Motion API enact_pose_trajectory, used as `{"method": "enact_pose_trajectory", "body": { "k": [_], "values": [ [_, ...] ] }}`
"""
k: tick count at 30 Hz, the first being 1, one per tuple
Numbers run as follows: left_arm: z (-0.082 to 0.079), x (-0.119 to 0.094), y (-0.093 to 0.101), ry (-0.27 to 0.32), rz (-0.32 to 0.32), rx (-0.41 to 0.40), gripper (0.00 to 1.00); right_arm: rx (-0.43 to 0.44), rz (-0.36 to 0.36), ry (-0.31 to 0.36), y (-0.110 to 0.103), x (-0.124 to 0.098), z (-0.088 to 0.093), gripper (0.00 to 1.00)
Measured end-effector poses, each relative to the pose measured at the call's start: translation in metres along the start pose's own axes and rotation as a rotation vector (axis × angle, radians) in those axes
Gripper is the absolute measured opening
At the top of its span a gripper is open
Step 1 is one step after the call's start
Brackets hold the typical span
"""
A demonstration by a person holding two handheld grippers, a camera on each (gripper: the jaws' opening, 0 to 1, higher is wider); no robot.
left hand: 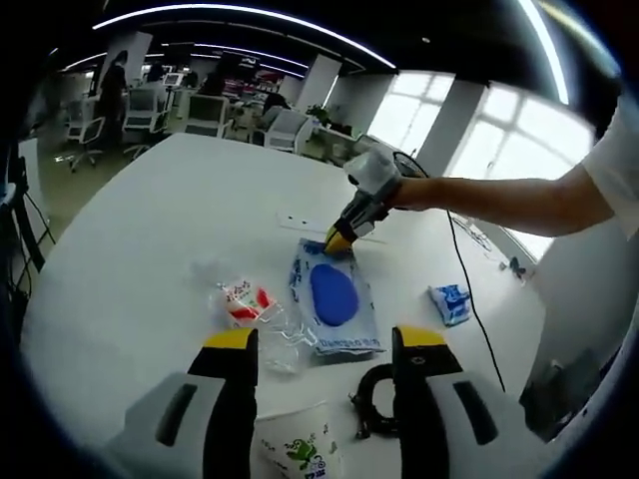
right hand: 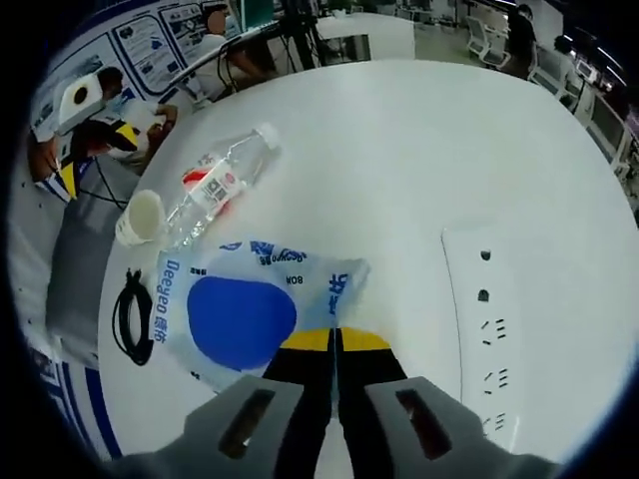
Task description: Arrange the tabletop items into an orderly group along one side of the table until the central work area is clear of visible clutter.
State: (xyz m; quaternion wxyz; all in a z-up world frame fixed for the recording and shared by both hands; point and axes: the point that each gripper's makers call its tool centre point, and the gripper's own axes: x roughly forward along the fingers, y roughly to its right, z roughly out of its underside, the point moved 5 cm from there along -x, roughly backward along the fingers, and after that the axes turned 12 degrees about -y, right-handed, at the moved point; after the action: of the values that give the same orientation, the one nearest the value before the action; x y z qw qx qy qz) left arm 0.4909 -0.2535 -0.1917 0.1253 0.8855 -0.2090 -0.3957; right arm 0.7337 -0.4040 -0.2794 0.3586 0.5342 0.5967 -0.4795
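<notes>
Right tongs (right hand: 334,339) seemingly pinch the blue-and-white wipes pack (right hand: 250,314) by its edge; left tongs (left hand: 324,344) gape.

pouch (right hand: 260,304) beside bottle (right hand: 215,185) | cup (right hand: 140,217), cable (right hand: 131,314) probably just beyond

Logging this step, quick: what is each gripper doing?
Left gripper: open, holding nothing.
Right gripper: shut on the edge of the blue-and-white packet.
</notes>
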Motion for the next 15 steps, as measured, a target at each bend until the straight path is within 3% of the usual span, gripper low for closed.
{"method": "enact_pose_trajectory", "body": {
  "k": [11,15],
  "values": [
    [0.000,0.018,0.033,-0.029,0.081,-0.021,0.49,0.044,0.035,0.033,-0.002,-0.011,0.013,0.00],
    [0.002,0.032,0.050,-0.059,0.121,-0.084,0.46,0.062,0.041,0.048,-0.002,-0.012,0.016,0.00]
  ]
}}
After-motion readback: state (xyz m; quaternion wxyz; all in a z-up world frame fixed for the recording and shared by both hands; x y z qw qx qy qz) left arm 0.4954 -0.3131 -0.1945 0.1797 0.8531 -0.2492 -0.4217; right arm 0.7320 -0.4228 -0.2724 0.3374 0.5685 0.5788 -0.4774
